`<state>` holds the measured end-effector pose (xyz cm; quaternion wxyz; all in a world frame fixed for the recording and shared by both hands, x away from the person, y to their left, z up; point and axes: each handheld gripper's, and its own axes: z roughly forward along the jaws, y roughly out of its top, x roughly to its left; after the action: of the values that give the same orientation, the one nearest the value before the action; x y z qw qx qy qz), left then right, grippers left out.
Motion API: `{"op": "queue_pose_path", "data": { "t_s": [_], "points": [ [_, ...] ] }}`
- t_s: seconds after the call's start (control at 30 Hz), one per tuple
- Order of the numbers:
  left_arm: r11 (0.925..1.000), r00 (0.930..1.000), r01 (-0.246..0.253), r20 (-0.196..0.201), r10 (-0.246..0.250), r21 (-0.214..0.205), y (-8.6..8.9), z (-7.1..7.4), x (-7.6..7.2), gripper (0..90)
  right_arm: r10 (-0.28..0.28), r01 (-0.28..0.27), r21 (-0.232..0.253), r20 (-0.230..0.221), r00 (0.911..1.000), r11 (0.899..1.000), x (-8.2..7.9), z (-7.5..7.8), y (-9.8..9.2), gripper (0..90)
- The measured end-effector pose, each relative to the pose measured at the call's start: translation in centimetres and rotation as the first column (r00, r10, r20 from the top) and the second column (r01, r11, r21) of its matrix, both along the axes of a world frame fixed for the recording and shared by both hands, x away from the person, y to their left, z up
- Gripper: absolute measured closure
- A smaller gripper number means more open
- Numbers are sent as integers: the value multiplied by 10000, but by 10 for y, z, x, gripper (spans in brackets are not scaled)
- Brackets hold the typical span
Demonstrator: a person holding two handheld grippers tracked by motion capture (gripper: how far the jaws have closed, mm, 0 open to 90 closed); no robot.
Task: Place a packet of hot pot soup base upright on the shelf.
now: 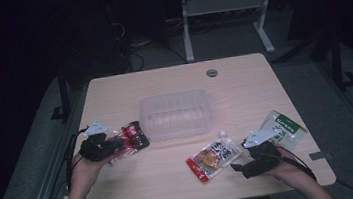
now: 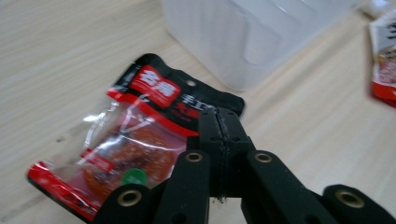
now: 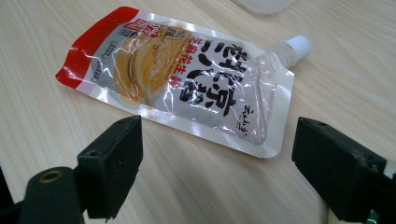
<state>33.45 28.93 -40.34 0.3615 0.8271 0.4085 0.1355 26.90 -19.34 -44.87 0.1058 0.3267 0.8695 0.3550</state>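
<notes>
Nearest the person, the right tool (image 1: pixel 238 166) sat low over the bench (image 1: pixel 165 191) with its jaws spread wide and nothing between them, lined up on the spouted sauce pouch (image 3: pixel 187 79) lying flat just ahead of it, probably so it could be taken by its near edge. Right of that hand, a green-labelled packet (image 1: pixel 284 126) lay by the bench's right edge. Over on the left, the left tool (image 2: pixel 220 140) had its jaws clamped tight on the edge of the red and black snack packet (image 2: pixel 126 140), which hung tilted from that pinch at the near left corner of the clear plastic tub (image 1: pixel 176 114). The tub stood empty at mid-bench, the likely home for the packets. Farther back, only a grey cable port (image 1: pixel 212 73) marked the wood
</notes>
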Motion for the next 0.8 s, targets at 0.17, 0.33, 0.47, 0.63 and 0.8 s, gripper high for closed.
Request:
{"op": "queue_pose_path", "data": {
  "t_s": [0.17, 0.33, 0.47, 0.63, 0.8],
  "points": [
    [9978, 9978, -645, -113, 646, 159, 4, -4, 18, 897, -63, 63, 8, -9, 10000, 10000, 1, 0, 0, 163],
    [9957, 9957, -915, -155, 916, 113, 4, -9, 30, 897, -118, 118, 20, -26, 9999, 9999, 2, 0, -2, 163],
    [9909, 9930, -1177, -42, 1182, 649, 7, -12, 47, 897, -120, 119, -12, -52, 9999, 9999, 3, -1, -1, 164],
    [9868, 9883, -1502, -191, 1516, 611, 13, -21, 62, 897, -107, 107, -37, -63, 9999, 9999, 3, -1, -1, 164],
    [9817, 9863, -1596, -254, 1630, 1036, 16, -27, 64, 897, -107, 107, -56, -47, 9999, 9999, 3, -2, -2, 164]
  ]
}}
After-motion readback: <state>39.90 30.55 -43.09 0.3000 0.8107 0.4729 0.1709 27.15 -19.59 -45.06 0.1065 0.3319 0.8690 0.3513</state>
